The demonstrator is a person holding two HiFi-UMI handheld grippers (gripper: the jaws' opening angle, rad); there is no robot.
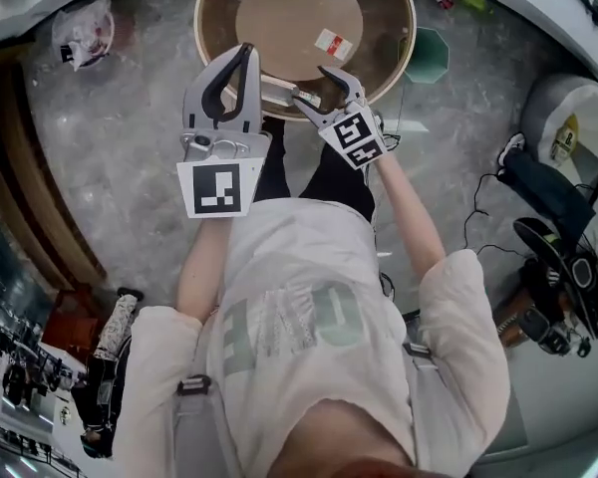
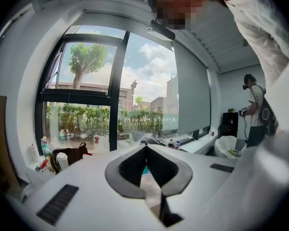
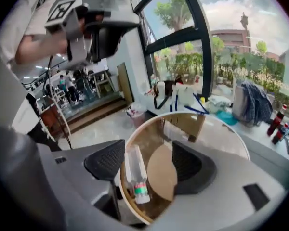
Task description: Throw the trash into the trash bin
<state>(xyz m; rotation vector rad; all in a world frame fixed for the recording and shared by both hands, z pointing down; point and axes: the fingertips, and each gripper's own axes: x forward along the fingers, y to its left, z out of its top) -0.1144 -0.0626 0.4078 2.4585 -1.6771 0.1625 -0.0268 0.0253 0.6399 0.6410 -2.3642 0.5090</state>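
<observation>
The trash bin [image 1: 204, 38] is round, with a pale wooden rim and a brown bottom, and stands on the floor just past my knees. My right gripper [image 1: 314, 86] hangs over its near rim, tilted down, jaws open. In the right gripper view a clear plastic bottle [image 3: 136, 172] with a red and green label lies free inside the bin [image 3: 221, 129], seen between the spread pads [image 3: 106, 160] without touching them. My left gripper [image 1: 245, 52] is held beside it at the bin's left edge, shut, tips together with nothing between them. A small white and red scrap [image 1: 333, 43] lies in the bin.
A tied plastic bag [image 1: 85, 33] lies on the grey floor at far left. A green object [image 1: 429, 56] sits beside the bin's right side. Cables, a dark bag [image 1: 543, 192] and a white lined bin [image 1: 568, 127] crowd the right. Another person [image 2: 255, 112] stands far off.
</observation>
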